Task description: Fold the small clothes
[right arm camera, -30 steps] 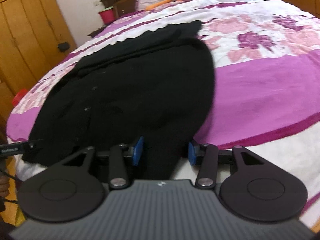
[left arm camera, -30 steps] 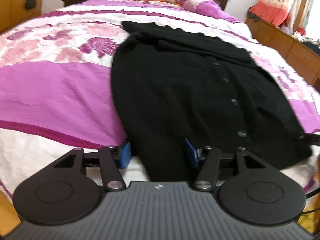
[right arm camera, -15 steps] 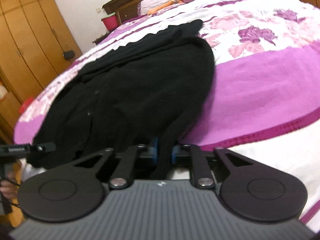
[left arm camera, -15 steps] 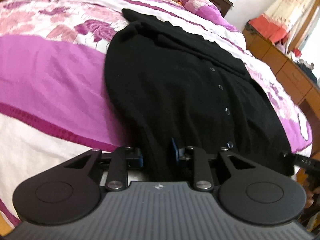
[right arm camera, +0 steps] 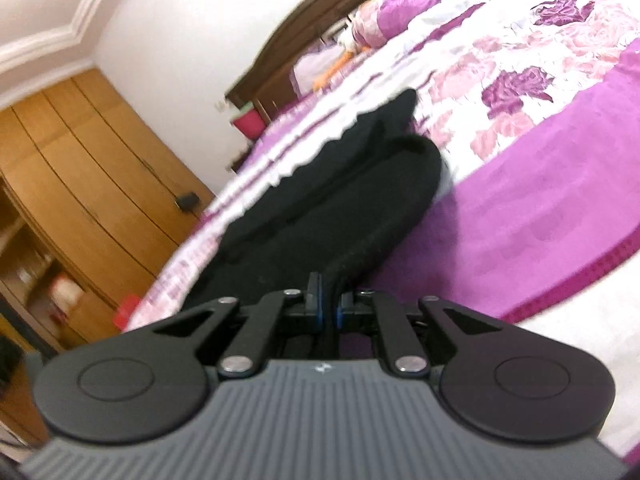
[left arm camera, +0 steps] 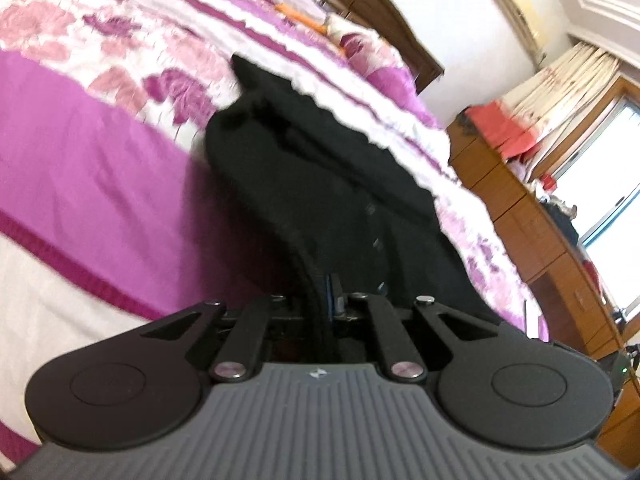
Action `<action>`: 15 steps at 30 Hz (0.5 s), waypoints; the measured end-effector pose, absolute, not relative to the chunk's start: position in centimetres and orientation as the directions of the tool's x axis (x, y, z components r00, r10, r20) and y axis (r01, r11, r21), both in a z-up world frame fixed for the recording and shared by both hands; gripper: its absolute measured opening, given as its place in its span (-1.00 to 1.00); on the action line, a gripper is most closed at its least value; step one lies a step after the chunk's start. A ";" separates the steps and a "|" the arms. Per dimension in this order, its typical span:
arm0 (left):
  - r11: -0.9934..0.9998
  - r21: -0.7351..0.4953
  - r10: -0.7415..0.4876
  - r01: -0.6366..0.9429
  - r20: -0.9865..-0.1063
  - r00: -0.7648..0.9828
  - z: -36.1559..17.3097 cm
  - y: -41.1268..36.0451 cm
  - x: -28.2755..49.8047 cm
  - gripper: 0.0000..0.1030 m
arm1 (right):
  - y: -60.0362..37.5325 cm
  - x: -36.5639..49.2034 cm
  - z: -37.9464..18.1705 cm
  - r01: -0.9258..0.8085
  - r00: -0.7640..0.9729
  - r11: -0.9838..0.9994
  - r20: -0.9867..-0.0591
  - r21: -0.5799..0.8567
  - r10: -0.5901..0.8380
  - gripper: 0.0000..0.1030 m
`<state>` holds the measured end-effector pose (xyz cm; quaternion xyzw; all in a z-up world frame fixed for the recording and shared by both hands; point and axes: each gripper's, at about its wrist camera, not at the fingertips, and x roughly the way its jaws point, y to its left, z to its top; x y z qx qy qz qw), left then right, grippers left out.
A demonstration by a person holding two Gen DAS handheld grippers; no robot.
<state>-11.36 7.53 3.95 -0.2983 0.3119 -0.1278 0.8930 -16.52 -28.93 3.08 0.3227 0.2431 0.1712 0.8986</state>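
Note:
A black buttoned cardigan (left arm camera: pixel 320 184) lies on the purple and white floral bedspread (left arm camera: pixel 80 168). My left gripper (left arm camera: pixel 326 292) is shut on the cardigan's near hem, and the cloth rises from the bed toward it. The cardigan also shows in the right wrist view (right arm camera: pixel 320 216). My right gripper (right arm camera: pixel 329 304) is shut on the other near corner of the cardigan, lifted off the bedspread (right arm camera: pixel 540 216). The far part with the sleeves rests on the bed.
A dark wooden headboard (left arm camera: pixel 384 28) and pillows are at the far end. Wooden drawers (left arm camera: pixel 532 232) and a curtained window stand on the left wrist view's right. Wooden wardrobes (right arm camera: pixel 80 184) and a red bin (right arm camera: pixel 250 122) show left in the right wrist view.
Both grippers closed on the cardigan's near hem and lifted it. Both views have tilted and the near edge has risen off the bedspread.

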 end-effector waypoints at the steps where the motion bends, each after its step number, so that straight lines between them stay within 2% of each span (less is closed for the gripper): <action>1: 0.788 -0.614 -0.413 0.048 -0.470 0.780 4.3 7.5 -11.3 -0.85 | -29.0 -16.4 3.3 -0.154 0.828 0.723 -0.311 0.673 0.466 -0.83; 12: 0.782 -0.618 -0.383 0.081 -0.374 0.844 9.0 7.4 -8.7 -0.85 | -29.4 -13.8 6.6 -0.196 0.880 0.686 -0.183 0.701 0.439 -0.83; 15: 0.805 -0.587 -0.332 0.084 -0.329 0.884 10.5 7.2 -8.0 -0.85 | -29.5 -12.6 7.6 -0.213 0.891 0.686 -0.149 0.695 0.428 -0.83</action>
